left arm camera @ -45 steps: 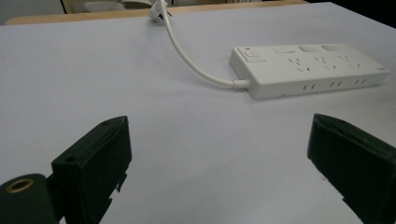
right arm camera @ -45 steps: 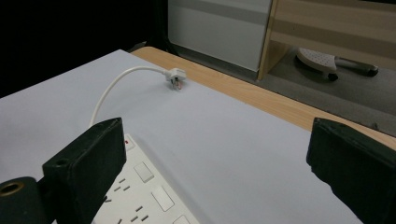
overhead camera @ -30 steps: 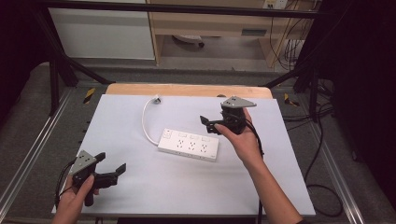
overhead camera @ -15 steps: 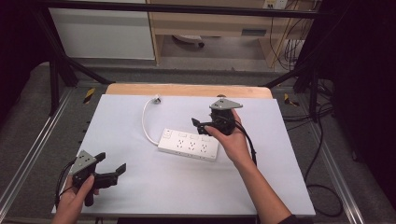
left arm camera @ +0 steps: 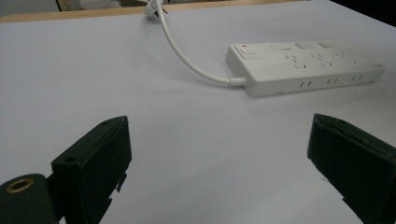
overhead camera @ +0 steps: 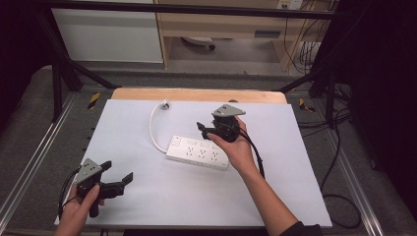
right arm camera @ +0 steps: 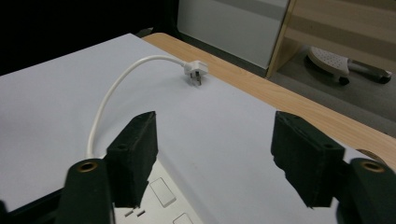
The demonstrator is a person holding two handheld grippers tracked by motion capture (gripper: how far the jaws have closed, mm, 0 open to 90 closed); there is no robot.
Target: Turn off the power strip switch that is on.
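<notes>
Nearest the person, the left gripper (overhead camera: 119, 181) rests low over the white sheet (overhead camera: 167, 196) at its near left corner, jaws spread wide with nothing between them. In the left gripper view the power strip (left arm camera: 303, 67) lies well beyond those jaws. Farther in, the strip sits flat near the middle of the sheet, its cord (overhead camera: 153, 129) curving away to the plug (overhead camera: 164, 103) by the far wooden edge (overhead camera: 196, 95). The right gripper (overhead camera: 200, 129) hovers over the strip's far end, jaws apart but just closing, gripping nothing; in the right gripper view the strip's switch end (right arm camera: 161, 191) lies below them and the plug ahead
</notes>
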